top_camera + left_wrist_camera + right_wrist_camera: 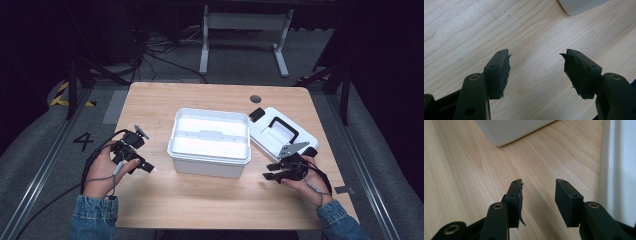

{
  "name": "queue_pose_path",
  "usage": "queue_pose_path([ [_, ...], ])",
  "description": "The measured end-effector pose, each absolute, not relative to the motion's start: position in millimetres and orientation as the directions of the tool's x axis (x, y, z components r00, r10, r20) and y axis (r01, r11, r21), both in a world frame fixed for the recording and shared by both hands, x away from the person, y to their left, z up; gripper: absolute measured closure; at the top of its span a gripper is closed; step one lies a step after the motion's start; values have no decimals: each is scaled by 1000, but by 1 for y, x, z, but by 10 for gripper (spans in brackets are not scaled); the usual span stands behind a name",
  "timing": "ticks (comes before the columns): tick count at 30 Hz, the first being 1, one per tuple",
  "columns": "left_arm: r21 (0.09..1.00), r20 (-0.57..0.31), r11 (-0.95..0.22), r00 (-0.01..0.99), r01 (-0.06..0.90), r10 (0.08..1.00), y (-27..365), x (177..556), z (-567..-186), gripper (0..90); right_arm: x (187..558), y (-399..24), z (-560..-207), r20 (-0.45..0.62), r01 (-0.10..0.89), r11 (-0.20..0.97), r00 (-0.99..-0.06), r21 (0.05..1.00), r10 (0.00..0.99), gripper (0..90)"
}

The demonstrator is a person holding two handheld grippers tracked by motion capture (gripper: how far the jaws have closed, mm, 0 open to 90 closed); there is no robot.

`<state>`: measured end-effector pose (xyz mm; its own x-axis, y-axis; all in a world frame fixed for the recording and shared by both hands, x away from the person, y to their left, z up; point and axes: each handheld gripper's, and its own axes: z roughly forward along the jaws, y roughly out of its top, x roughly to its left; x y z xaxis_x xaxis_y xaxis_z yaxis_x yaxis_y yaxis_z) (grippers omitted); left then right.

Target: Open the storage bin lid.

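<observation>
A white open box stands in the middle of the wooden table. Its white lid, with a black handle and black latches, lies flat to the right of it. My left gripper rests low at the table's left side, a short way from the box, jaws open with bare wood between them. My right gripper sits at the right front, between the box's near right corner and the lid's edge. Its jaws stand open and hold nothing.
A small dark round hole sits in the table near its far edge. Beyond the table are a white desk frame, cables on the floor and black stands on both sides. A floor mark reading 4 lies at the left.
</observation>
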<state>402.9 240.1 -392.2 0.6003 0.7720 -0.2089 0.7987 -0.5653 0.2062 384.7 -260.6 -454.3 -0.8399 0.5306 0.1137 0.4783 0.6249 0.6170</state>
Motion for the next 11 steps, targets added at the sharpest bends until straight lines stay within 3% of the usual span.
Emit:
queue_pose_path([
  [11,207,-206,-567,603,797,771,240,403,-392,380,381,-252,-464,91,443,641,-859,626,504,563],
])
